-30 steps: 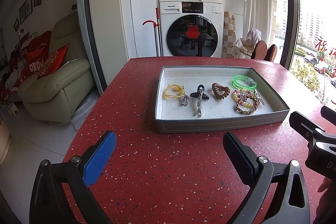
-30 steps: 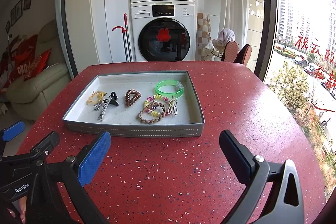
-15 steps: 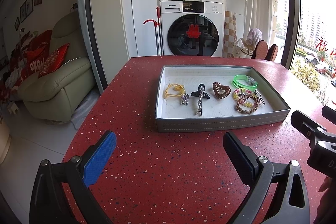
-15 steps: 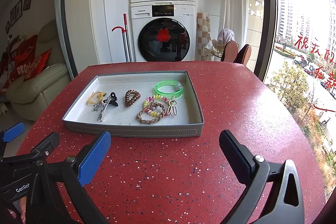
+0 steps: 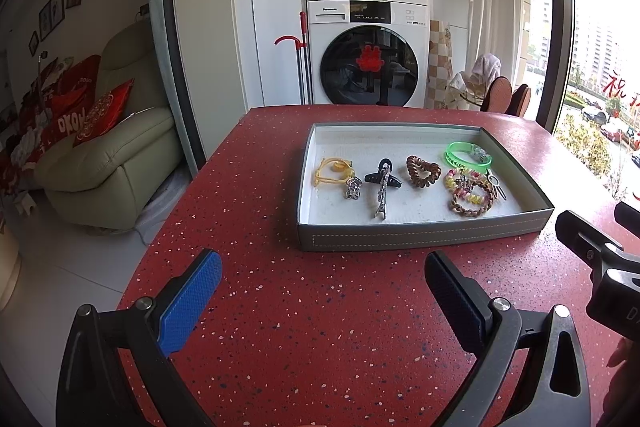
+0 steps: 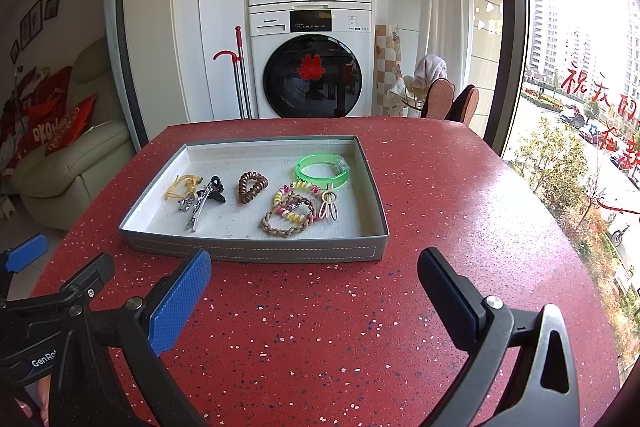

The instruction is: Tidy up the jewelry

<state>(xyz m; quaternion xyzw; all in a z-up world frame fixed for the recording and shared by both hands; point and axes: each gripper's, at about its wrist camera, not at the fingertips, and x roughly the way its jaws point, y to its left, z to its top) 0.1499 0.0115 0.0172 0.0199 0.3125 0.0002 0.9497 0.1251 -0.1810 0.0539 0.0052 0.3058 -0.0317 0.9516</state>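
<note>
grey tray (image 6: pixel 256 253) on red table (image 6: pixel 320 327)

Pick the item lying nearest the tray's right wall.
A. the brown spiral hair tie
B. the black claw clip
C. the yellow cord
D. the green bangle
D. The green bangle lies at the right end of the tray, close to its right wall; the hair tie sits mid-tray, and the claw clip and yellow cord lie toward the left.
</note>
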